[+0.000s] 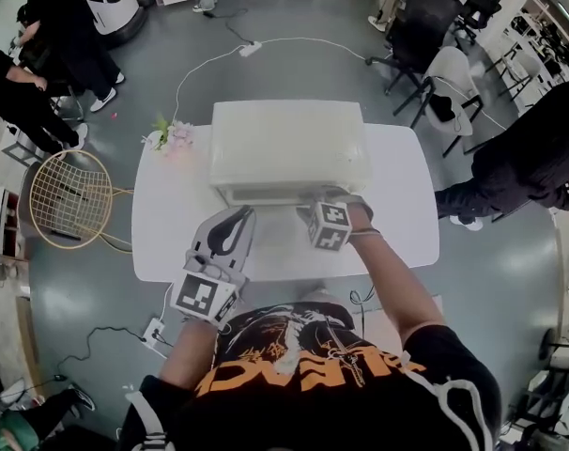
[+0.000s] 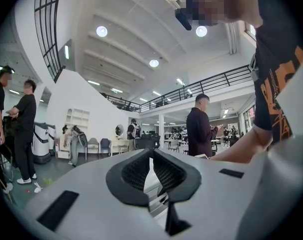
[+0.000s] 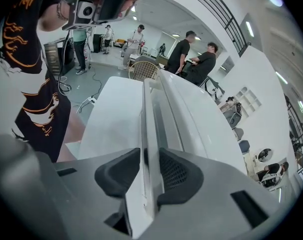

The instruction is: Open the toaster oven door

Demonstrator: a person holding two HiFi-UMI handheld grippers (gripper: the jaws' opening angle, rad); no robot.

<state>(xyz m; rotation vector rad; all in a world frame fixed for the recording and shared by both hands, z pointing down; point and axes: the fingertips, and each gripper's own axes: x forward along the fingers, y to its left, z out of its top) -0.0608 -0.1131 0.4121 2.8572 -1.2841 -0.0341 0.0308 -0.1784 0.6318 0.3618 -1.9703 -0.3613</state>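
At oven door edge (image 3: 150,115), right tongs (image 3: 150,156) clamped

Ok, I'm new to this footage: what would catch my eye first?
The white toaster oven on the white table, with the right claw clamped on its door handle at the front. The left claw is shut and empty by the table's near edge; a badminton racket lies on the floor to the left.
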